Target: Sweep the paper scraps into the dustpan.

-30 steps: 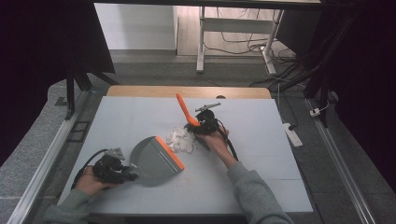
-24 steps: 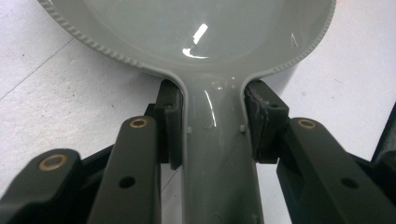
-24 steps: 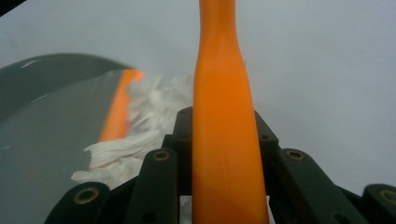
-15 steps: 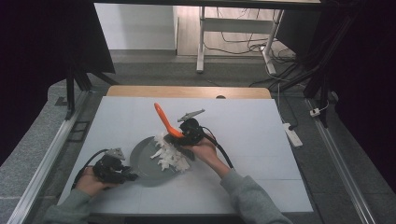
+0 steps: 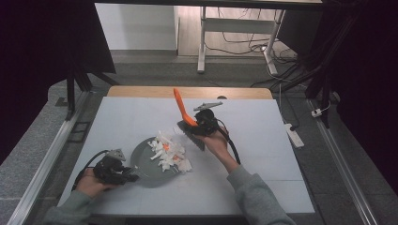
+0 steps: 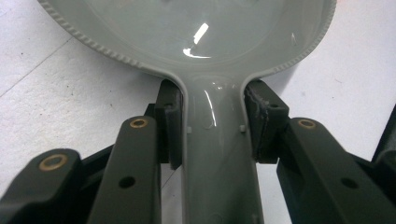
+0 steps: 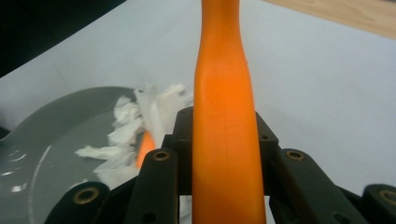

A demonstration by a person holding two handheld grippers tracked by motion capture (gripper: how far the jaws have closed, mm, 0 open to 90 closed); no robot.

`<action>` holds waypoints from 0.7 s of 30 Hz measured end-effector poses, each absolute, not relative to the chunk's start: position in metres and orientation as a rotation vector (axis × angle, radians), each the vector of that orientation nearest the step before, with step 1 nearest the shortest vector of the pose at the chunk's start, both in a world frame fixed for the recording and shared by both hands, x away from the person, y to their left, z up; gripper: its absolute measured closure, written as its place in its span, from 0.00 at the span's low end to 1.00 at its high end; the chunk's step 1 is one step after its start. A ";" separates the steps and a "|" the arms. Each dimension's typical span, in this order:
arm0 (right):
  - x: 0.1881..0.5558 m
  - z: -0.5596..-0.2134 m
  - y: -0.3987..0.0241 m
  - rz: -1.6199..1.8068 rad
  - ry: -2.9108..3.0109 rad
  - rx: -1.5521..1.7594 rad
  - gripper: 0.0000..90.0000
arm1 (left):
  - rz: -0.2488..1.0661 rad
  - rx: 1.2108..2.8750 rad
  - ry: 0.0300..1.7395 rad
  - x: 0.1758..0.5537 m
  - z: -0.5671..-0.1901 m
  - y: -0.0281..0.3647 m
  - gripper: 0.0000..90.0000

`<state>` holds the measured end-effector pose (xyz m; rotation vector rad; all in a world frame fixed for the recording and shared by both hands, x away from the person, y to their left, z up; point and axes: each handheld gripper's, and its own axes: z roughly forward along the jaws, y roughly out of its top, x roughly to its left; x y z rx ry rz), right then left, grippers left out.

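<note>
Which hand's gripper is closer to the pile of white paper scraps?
Right. The right gripper, clamping the orange-handled brush, hangs just beyond the white paper scraps. The left gripper grips the grey dustpan handle across the pan.

Lots of free room on the white table top (image 5: 263, 154)

The far part and the right side lie bare. The round grey plastic dustpan (image 5: 141, 161) and the heap of white paper scraps (image 5: 170, 153) block the near left middle.

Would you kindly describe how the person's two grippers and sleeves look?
Both the left gripper and the right gripper are black, each topped by a grey three-cornered plate and trailing a black cable. Brass-coloured rivets mark their jaw links. The sleeves are grey.
</note>
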<state>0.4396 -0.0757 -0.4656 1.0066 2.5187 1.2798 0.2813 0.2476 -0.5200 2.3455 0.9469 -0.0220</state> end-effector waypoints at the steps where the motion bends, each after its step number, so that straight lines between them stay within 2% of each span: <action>1: 0.442 -0.466 -0.077 1.279 2.509 1.007 0.78 | -0.022 2.346 0.947 0.281 -0.520 0.248 0.69; 10: 0.461 -0.476 -0.079 1.223 2.482 1.051 0.78 | -0.025 2.344 0.948 0.282 -0.520 0.248 0.69; 15: 0.483 -0.483 -0.061 1.111 2.484 1.044 0.78 | -0.025 2.344 0.949 0.282 -0.520 0.248 0.69; 21: 0.491 -0.493 -0.046 1.068 2.531 1.060 0.78 | -0.026 2.341 0.949 0.282 -0.521 0.248 0.69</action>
